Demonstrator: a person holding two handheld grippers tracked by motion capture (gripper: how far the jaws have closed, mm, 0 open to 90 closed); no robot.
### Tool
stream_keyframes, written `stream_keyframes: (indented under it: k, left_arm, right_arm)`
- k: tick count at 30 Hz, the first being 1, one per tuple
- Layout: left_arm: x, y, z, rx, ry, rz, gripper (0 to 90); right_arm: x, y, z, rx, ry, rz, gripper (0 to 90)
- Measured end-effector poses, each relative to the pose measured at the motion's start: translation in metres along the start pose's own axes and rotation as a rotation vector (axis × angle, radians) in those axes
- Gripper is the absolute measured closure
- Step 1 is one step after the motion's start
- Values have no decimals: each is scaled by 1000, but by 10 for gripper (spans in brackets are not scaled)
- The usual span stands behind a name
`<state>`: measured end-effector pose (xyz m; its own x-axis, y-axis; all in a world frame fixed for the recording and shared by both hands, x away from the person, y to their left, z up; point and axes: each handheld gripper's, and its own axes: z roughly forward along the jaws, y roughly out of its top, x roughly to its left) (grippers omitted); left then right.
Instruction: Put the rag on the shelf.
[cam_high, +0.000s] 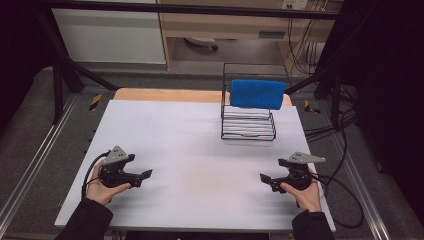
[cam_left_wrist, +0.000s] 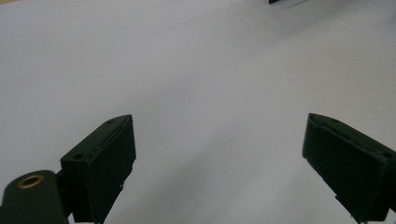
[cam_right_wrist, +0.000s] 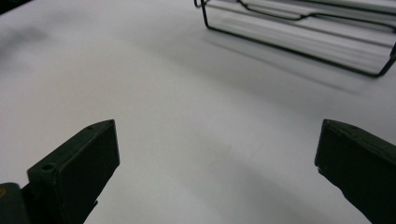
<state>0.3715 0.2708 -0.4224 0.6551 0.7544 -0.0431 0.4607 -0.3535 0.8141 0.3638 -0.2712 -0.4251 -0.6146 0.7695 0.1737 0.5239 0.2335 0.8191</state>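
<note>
On the white table (cam_high: 200, 150) the left gripper (cam_high: 146, 174) rests in the person's left hand (cam_high: 102, 189) near the front left corner, its jaws pointing inward toward the middle; in the left gripper view the two black jaws stand wide apart with only bare white surface between them. The right gripper (cam_high: 265, 178), held in the right hand (cam_high: 305, 192) near the front right corner, points inward too, and in the right gripper view its jaws are likewise spread wide with nothing between them. Well apart from both, toward the far right of the table, stands a black wire rack (cam_high: 248, 127) with a blue sponge (cam_high: 257, 93) resting across its upper part; the rack's lower wire frame (cam_right_wrist: 299, 35) crosses the top of the right gripper view. No brand, label or writing can be read on the grippers, the rack or the sponge
</note>
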Motion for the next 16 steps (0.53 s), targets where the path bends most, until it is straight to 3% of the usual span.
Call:
stream_keyframes:
  k: [7,16]
  left_arm:
    - [4,-19,-2,3,10,-8,102]
    - [4,-30,0,23,8,-2,102]
  right_arm:
    - [-4,-25,-5,10,-3,12,7]
    - [-3,-30,-3,28,8,-8,7]
